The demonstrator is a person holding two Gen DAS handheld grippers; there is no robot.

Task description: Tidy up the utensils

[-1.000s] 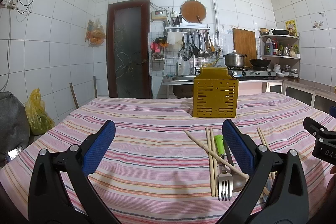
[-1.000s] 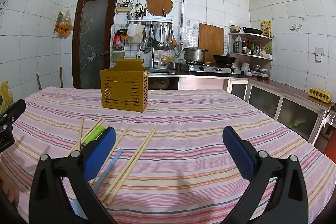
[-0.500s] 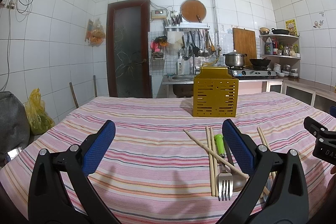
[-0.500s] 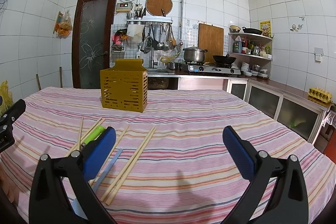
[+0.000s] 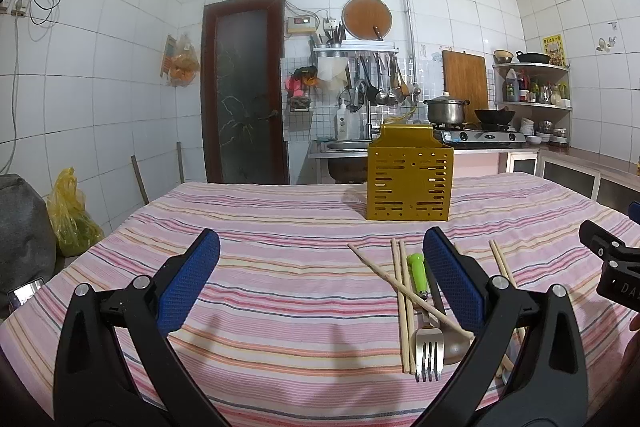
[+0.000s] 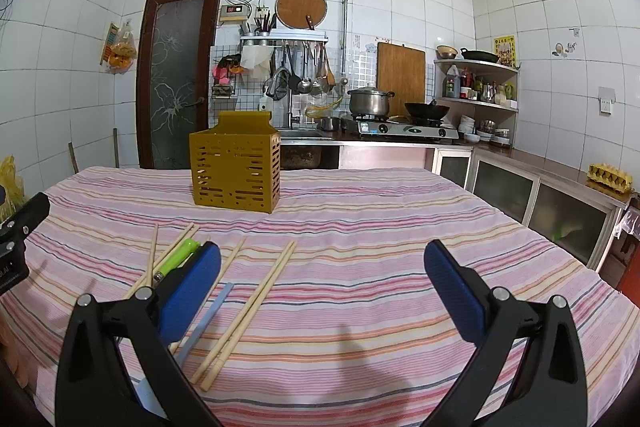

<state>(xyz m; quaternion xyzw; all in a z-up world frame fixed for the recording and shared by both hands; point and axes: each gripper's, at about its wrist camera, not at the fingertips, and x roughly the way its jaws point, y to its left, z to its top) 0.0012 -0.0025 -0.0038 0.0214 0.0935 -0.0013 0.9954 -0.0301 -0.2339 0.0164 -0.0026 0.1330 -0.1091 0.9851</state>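
Both the left gripper (image 5: 320, 263) and right gripper (image 6: 322, 267) are hovering with jaws spread wide and empty over the striped tablecloth (image 5: 280, 299), nothing picked yet; next move is probably closing on a wooden chopstick pair (image 6: 248, 311) or the green-handled fork (image 5: 424, 307) for the slotted yellow plastic utensil holder (image 6: 235, 169).

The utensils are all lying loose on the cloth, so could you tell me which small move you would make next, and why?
Probably lower the open right gripper onto the pair of chopsticks lying just ahead of it. Both grippers are empty, with the left gripper open too. The yellow holder stands upright beyond, and that pair lies apart from the tangled fork and green-handled utensil.
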